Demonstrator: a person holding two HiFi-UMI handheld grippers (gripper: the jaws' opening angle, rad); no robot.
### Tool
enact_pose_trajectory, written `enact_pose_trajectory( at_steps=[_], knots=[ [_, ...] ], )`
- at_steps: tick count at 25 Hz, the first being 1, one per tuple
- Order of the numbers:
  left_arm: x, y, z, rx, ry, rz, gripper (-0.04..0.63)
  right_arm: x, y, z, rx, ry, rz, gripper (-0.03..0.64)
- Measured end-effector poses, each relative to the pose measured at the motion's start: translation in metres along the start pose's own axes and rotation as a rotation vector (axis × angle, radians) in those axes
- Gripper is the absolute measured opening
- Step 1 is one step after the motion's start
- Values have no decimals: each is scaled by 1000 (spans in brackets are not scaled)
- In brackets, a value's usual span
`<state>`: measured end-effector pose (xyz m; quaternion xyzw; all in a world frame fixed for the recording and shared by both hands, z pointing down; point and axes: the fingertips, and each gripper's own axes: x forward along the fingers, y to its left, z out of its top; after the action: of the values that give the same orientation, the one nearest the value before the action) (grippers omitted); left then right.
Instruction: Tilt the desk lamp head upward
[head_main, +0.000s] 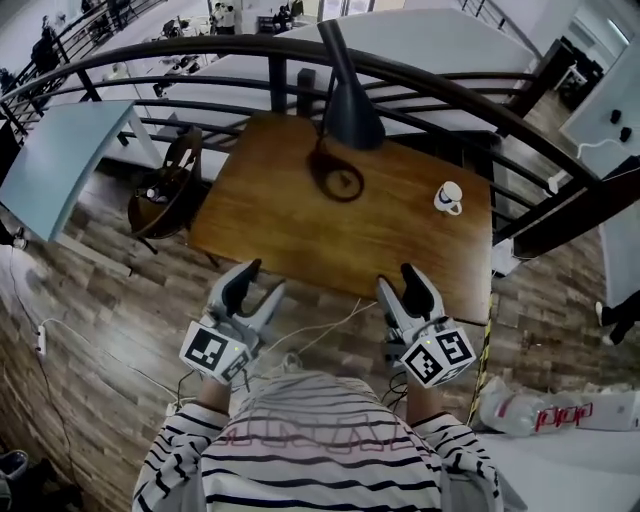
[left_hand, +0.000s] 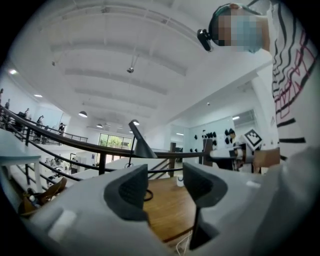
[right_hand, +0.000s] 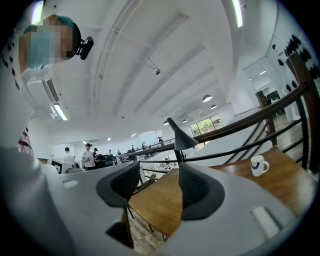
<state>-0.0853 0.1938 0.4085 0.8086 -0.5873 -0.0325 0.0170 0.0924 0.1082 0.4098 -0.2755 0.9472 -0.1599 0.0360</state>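
Note:
The desk lamp (head_main: 350, 110) is dark grey, with a cone head that points down over its round base (head_main: 337, 180), and it stands at the far side of the wooden table (head_main: 300, 240). Both grippers hover near the table's front edge, well short of the lamp. My left gripper (head_main: 264, 277) is open and holds nothing. The right gripper (head_main: 396, 277) is open and empty too. The left gripper view shows the lamp (left_hand: 141, 145) beyond its open jaws (left_hand: 165, 182). From the right gripper (right_hand: 159, 182), the lamp (right_hand: 181, 140) is seen far off.
A white mug (head_main: 448, 198) stands on the table's right part. A curved black railing (head_main: 200, 60) runs behind the table. A wooden chair (head_main: 165, 190) sits at its left. White cable (head_main: 320, 330) lies on the floor near my feet, and a plastic bag (head_main: 540, 410) at the right.

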Motion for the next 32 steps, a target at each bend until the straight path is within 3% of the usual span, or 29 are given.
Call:
enact_pose_trajectory(
  at_steps=[10,22,32],
  knots=[
    [65,47,-17,-36,32,-21,218,50,-44,6,32,16,-40,236],
    [159,84,-5,4,18,72,218,130,-124,39,35,29,74,241],
    [246,92,-34,6,31,147,218,171,-201,47,42,58,178,241]
  ],
)
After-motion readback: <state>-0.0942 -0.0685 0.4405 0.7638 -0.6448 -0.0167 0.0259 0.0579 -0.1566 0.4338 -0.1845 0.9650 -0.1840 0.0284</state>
